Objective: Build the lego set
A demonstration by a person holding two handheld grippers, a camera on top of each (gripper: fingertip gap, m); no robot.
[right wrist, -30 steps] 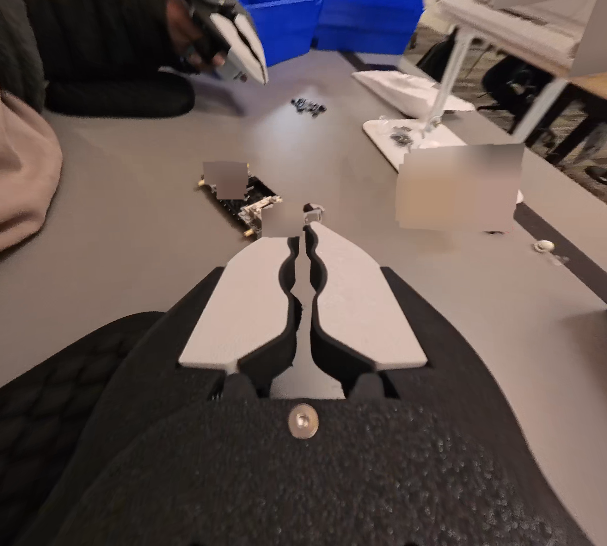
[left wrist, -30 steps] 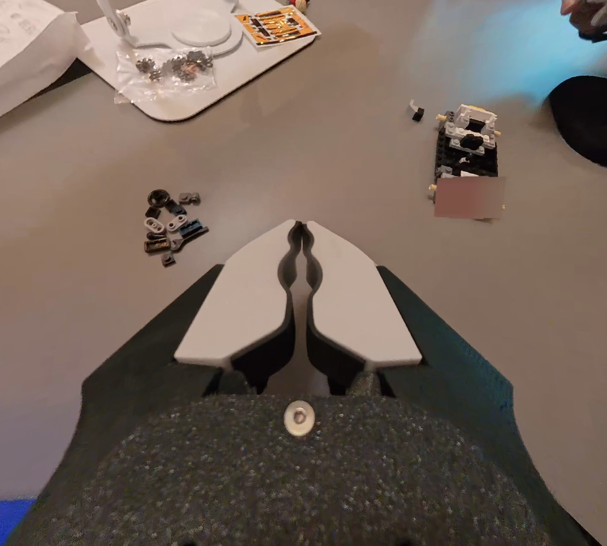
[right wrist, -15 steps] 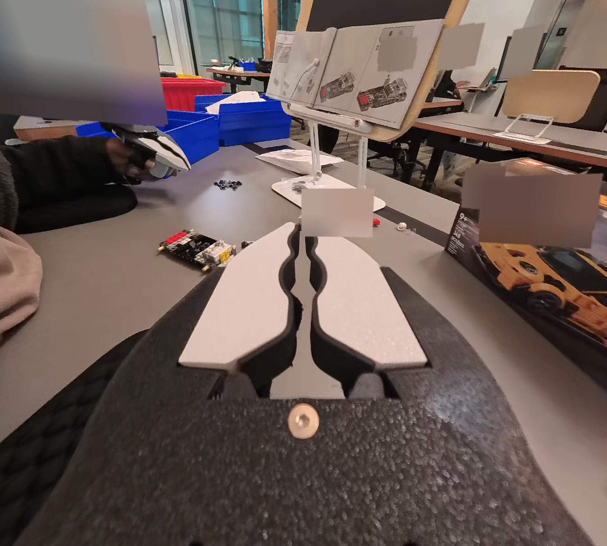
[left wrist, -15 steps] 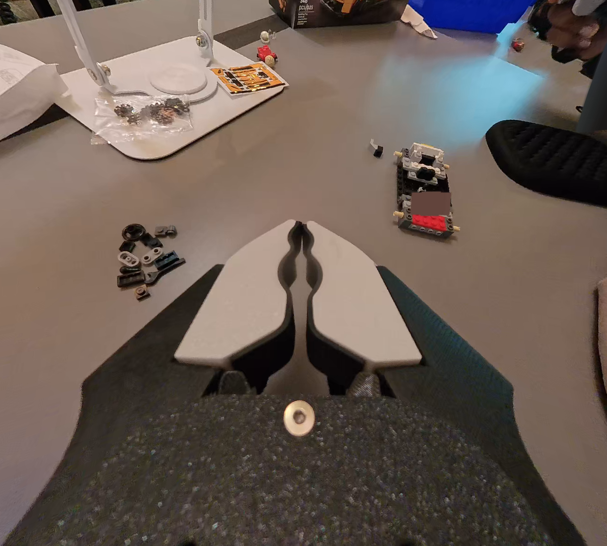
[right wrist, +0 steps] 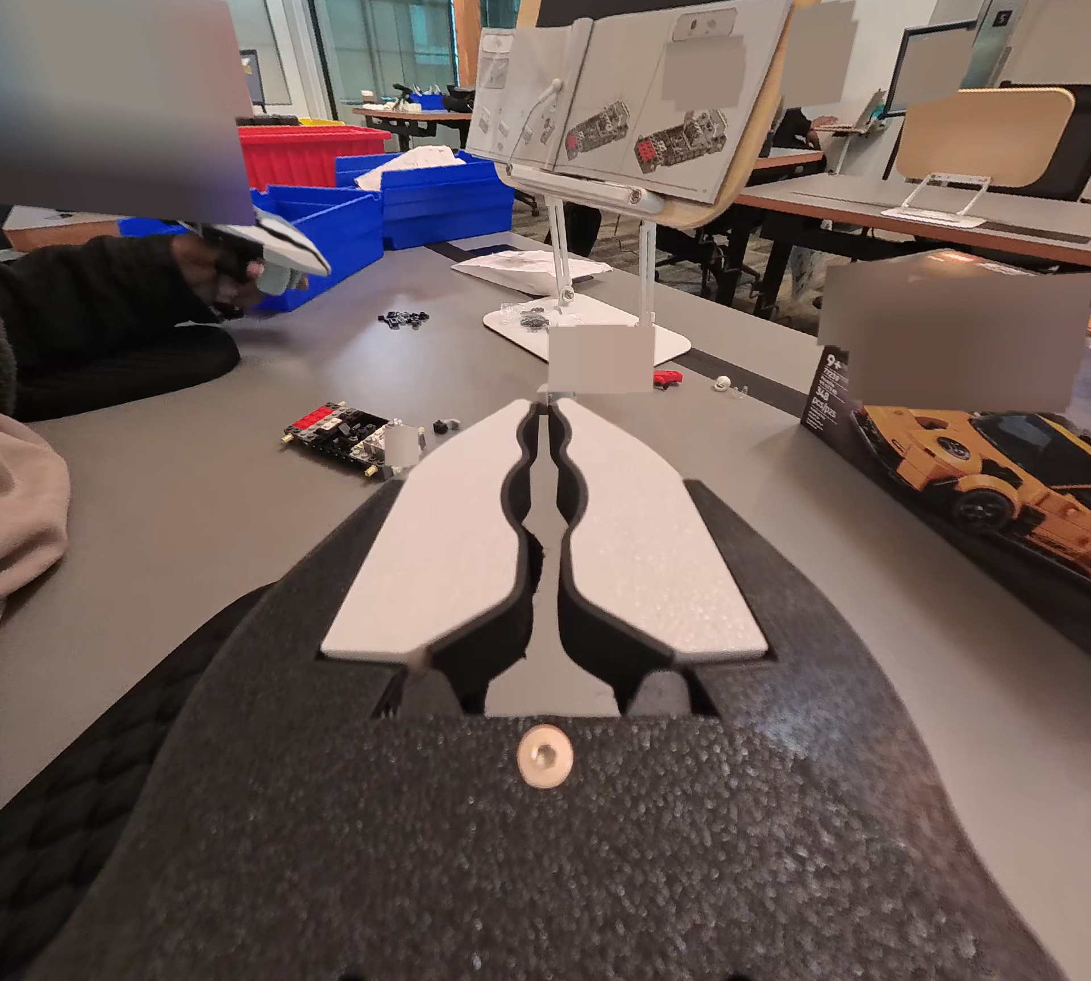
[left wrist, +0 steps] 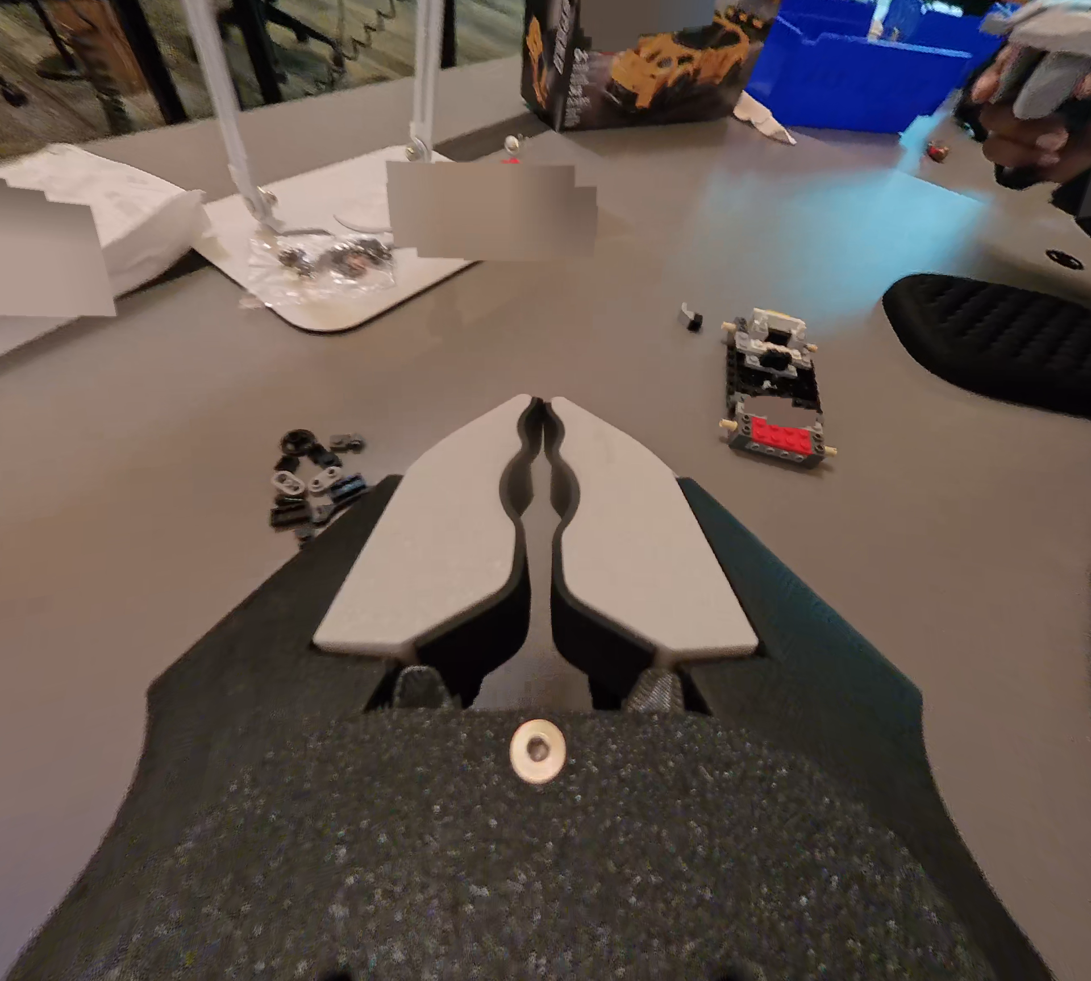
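A part-built black lego chassis (left wrist: pixel 773 397) with a red plate and grey end lies on the grey table, ahead and right of my left gripper (left wrist: pixel 543 403). That gripper is shut and empty above the table. A pile of small black and grey parts (left wrist: pixel 316 486) lies just to its left. A small black-and-grey piece (left wrist: pixel 689 318) sits beside the chassis. My right gripper (right wrist: pixel 546 406) is shut, with nothing seen between its fingers, and points at the booklet stand. The chassis (right wrist: pixel 342 436) lies to its left, with the parts pile (right wrist: pixel 404 319) farther off.
The white stand base (left wrist: pixel 330 297) holds a clear bag of parts (left wrist: pixel 322 262). The open instruction booklet (right wrist: pixel 620 108) rests on the stand. The lego box (right wrist: pixel 974 456) is at the right. Blue bins (right wrist: pixel 413 197) stand at the back. A black padded rest (left wrist: pixel 1003 338) lies at the right. The gap from one gripper's tips to the other's is roughly 40 cm. My left tips are roughly 20 cm from the small black-and-grey piece (left wrist: pixel 689 318).
Both grippers have tilted up from the table. The right one swung away from the chassis to face the booklet stand. Both stayed shut.
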